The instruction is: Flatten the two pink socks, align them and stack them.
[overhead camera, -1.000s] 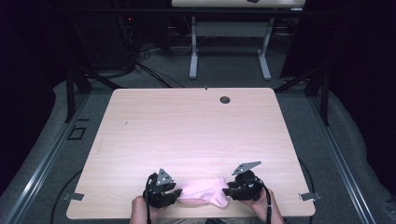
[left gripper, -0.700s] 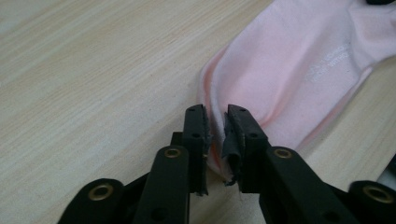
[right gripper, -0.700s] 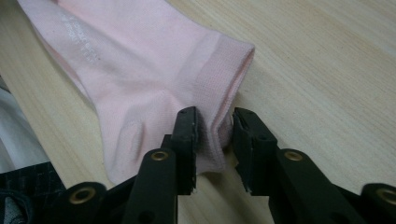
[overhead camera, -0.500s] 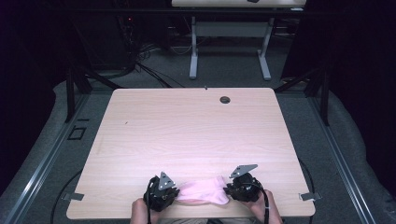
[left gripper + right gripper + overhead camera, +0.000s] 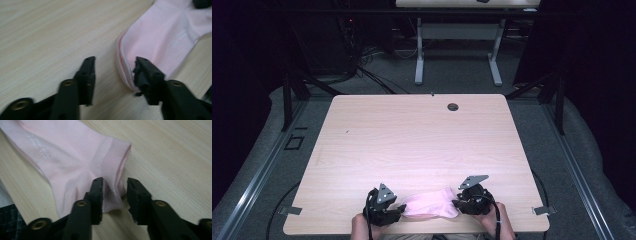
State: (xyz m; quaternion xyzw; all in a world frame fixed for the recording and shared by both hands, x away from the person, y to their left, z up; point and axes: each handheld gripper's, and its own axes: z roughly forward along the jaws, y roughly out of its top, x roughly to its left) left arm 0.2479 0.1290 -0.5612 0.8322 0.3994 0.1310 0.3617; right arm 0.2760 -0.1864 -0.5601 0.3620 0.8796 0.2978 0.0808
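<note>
High view: I am seeing a pink sock (image 5: 430, 206) lying flat at the near edge of the counter (image 5: 422, 140), stretched between my two tongs. My left tongs (image 5: 398, 210) are sitting at the sock's left end and my right tongs (image 5: 457, 204) at its right end, each in a hand coming up from the bottom.

Left gripper view: the left tongs (image 5: 113, 67) are standing wide, one jaw resting on bare wood, the other lying against the sock's (image 5: 160, 37) seamed edge (touching it, not pinching).

Right gripper view: the right tongs (image 5: 114, 188) are standing apart at a narrower gap, straddling the ribbed cuff of the sock (image 5: 75, 162), with cuff fabric lying between the jaws and neither pressing it.
</note>
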